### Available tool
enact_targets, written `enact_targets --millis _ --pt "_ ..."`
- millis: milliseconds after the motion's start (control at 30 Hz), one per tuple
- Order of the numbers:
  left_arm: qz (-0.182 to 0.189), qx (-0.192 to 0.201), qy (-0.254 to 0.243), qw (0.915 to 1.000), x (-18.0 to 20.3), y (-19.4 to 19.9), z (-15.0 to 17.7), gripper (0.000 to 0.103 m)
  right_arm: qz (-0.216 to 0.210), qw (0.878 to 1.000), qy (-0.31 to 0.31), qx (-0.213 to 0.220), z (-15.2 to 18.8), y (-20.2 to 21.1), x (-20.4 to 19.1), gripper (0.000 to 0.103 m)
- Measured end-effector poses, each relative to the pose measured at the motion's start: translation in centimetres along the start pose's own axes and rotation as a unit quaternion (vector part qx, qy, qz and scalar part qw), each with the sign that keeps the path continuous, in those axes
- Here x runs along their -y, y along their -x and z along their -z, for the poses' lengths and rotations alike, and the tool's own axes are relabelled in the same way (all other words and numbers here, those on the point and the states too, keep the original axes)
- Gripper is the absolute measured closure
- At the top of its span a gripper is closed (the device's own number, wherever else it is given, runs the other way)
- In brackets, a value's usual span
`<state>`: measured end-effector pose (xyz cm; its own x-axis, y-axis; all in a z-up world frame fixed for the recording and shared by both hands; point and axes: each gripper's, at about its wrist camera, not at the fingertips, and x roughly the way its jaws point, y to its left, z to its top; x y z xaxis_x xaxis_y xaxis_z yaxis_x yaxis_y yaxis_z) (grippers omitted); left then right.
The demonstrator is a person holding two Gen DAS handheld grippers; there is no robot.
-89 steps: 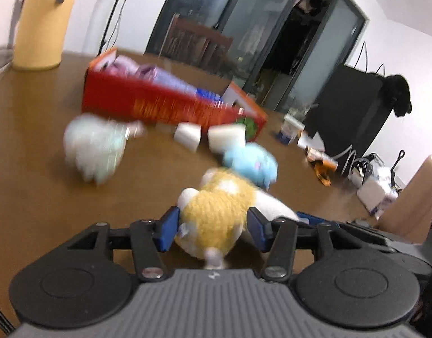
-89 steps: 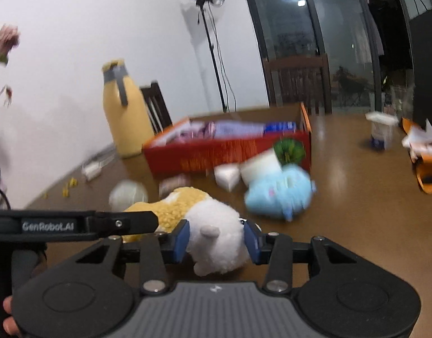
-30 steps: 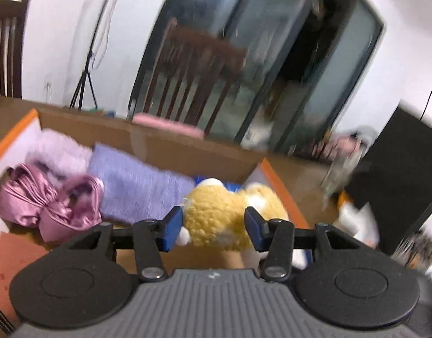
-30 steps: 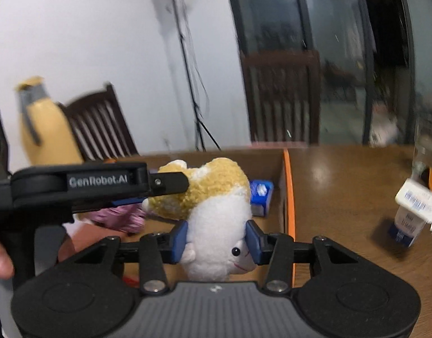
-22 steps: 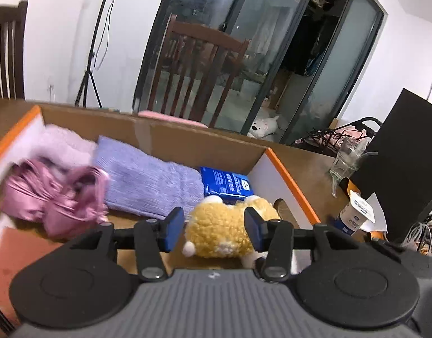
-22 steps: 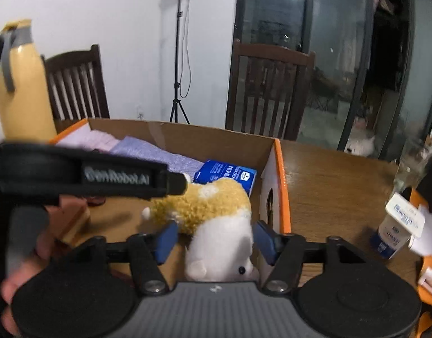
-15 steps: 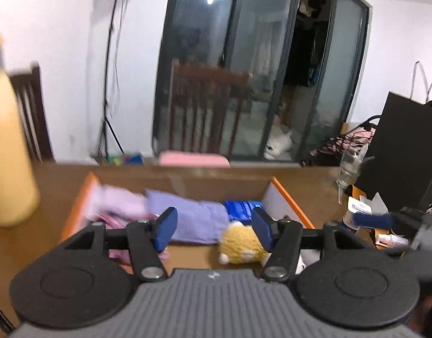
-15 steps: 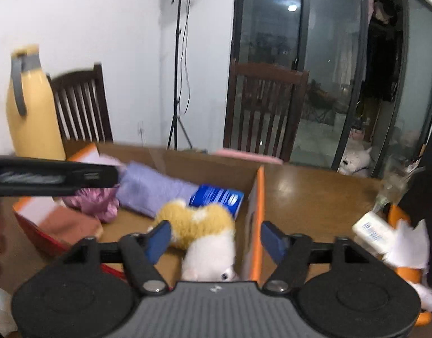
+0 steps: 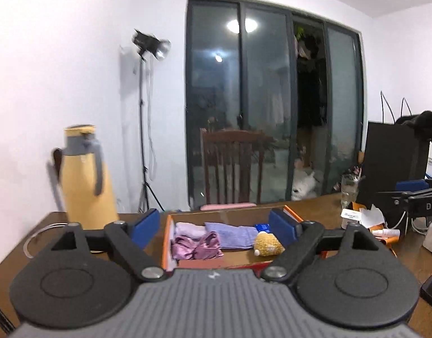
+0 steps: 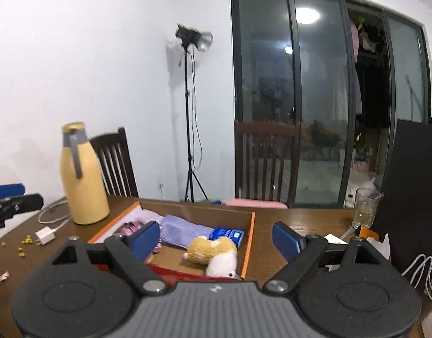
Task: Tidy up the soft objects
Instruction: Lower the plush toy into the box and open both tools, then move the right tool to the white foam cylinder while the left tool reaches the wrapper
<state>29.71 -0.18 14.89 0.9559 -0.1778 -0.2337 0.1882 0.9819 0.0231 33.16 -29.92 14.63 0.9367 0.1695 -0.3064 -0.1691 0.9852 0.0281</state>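
Observation:
A yellow and white plush toy (image 10: 213, 255) lies in the right end of the open cardboard box (image 10: 249, 242) with orange edges. It shows as a yellow lump in the left wrist view (image 9: 268, 246). In the box also lie a lilac towel (image 10: 182, 232), a pink satin bow (image 9: 196, 248) and a blue packet (image 10: 227, 234). My left gripper (image 9: 214, 229) is open and empty, raised in front of the box (image 9: 166, 246). My right gripper (image 10: 216, 239) is open and empty, also back from the box.
A tall yellow flask (image 10: 82, 177) stands left of the box, with a white charger and cable (image 10: 45, 235) beside it. A glass (image 10: 365, 207), small packets (image 9: 354, 217) and a black box (image 10: 413, 186) are to the right. Wooden chairs (image 10: 266, 163) stand behind the table.
Both grippers opened and let go of the plush toy inside the box. They then pulled back and up, so the box now looks smaller and farther away.

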Motion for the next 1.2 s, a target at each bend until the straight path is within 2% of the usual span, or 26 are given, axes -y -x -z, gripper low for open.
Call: enact_targets --millis 233,333,467,567,700,833,900,1000,1200 --pt "-0.025 0.053 -0.015 0.9981 0.9 9.1 4.8 0.007 -0.002 0.998 -0.002 0.057 5.9 7.5 -1.9 0.009" --pt "-0.027 0.068 -0.025 0.997 2.0 12.4 7.6 0.004 -0.001 0.999 0.009 0.054 9.3 10.0 -3.0 0.007" --pt "-0.032 0.055 -0.005 0.998 2.5 15.6 11.1 0.003 -0.015 0.998 0.017 0.062 13.6 13.1 -4.7 0.007" --pt "-0.046 0.031 0.025 0.9982 2.6 17.4 13.8 0.003 -0.008 0.995 0.054 0.079 16.7 15.9 -5.9 0.007" --pt "-0.062 0.004 0.021 0.9979 2.4 18.6 17.0 0.003 -0.003 0.995 0.068 0.067 20.1 18.7 -7.3 0.003" --pt "-0.056 -0.019 0.036 0.9976 1.9 18.3 18.6 0.003 -0.011 0.997 0.054 0.055 22.0 19.9 -7.9 0.003" --pt "-0.059 -0.029 0.043 0.9969 1.7 17.8 18.9 0.003 -0.016 0.997 0.052 0.052 22.5 19.8 -8.1 0.003" --pt "-0.055 -0.031 0.045 0.997 1.7 17.5 19.0 0.003 0.0 0.997 0.054 0.051 22.5 19.1 -8.2 0.003" --pt "-0.059 -0.05 0.041 0.9961 1.6 15.6 19.4 0.003 -0.001 0.999 0.024 0.026 22.8 17.3 -7.2 0.004"
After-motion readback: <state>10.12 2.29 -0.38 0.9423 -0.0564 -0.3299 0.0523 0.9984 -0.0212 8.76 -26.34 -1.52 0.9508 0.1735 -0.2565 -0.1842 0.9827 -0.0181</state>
